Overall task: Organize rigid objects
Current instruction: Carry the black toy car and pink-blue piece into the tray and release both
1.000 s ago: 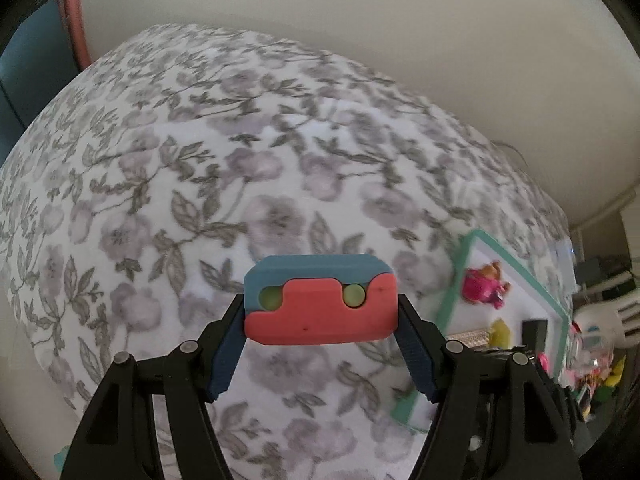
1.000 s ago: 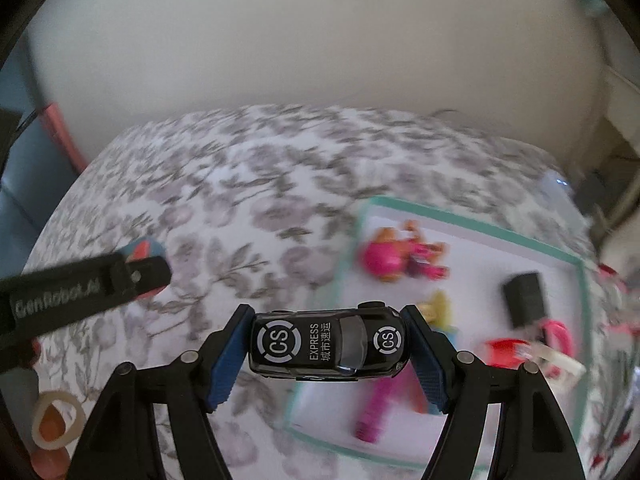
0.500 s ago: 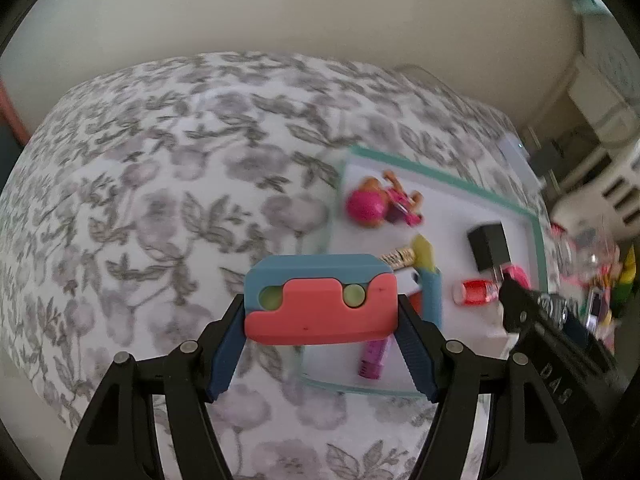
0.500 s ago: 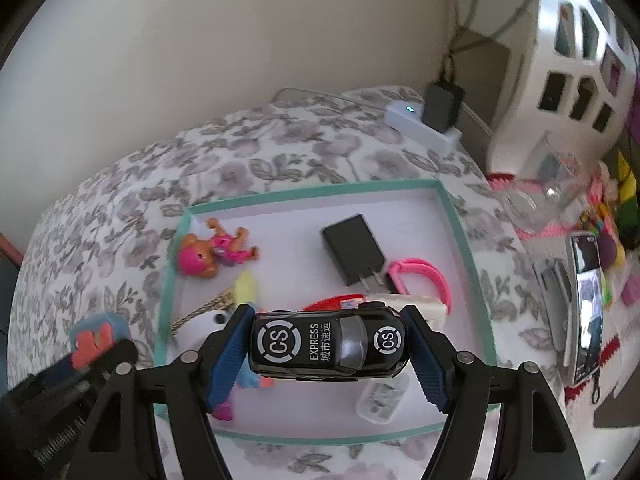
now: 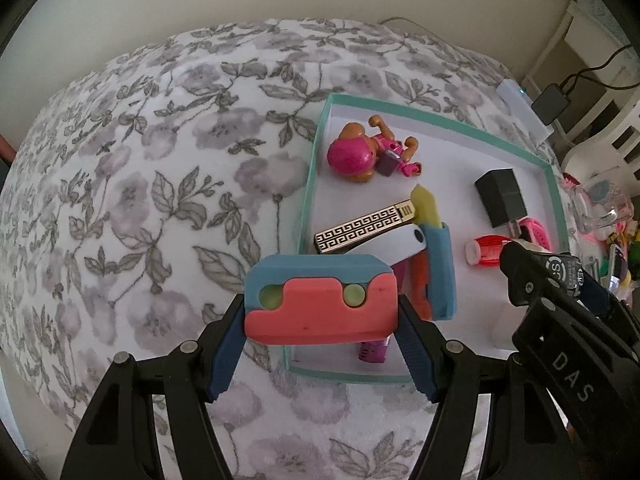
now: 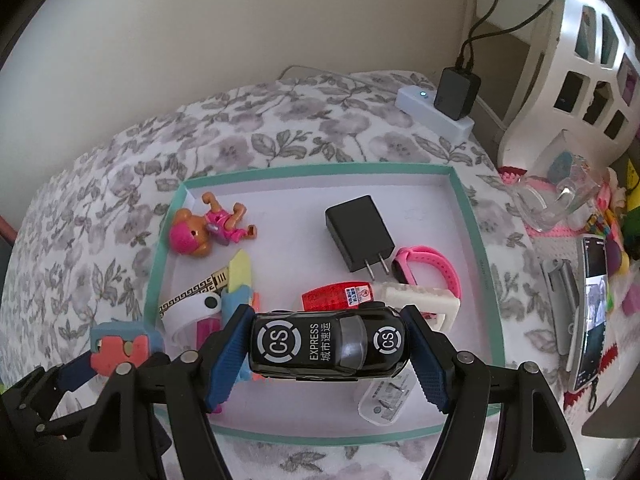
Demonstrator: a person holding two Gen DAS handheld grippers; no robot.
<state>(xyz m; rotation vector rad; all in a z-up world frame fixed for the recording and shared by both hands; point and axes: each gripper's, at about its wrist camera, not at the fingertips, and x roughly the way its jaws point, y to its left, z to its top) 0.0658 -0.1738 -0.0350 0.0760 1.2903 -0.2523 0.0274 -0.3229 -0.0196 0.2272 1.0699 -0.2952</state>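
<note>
The teal-rimmed tray (image 6: 472, 216) on the floral counter (image 5: 160, 160) holds a pink doll (image 6: 204, 232) far left, a black charger (image 6: 360, 236) at centre, a pink band (image 6: 432, 268) and a red tag (image 6: 340, 298). The left tool (image 5: 322, 312) pinches a blue-and-coral block (image 5: 320, 300) over the tray's near-left corner; the right tool (image 6: 330, 346) pinches a black toy car (image 6: 328, 344) above its near side.
</note>
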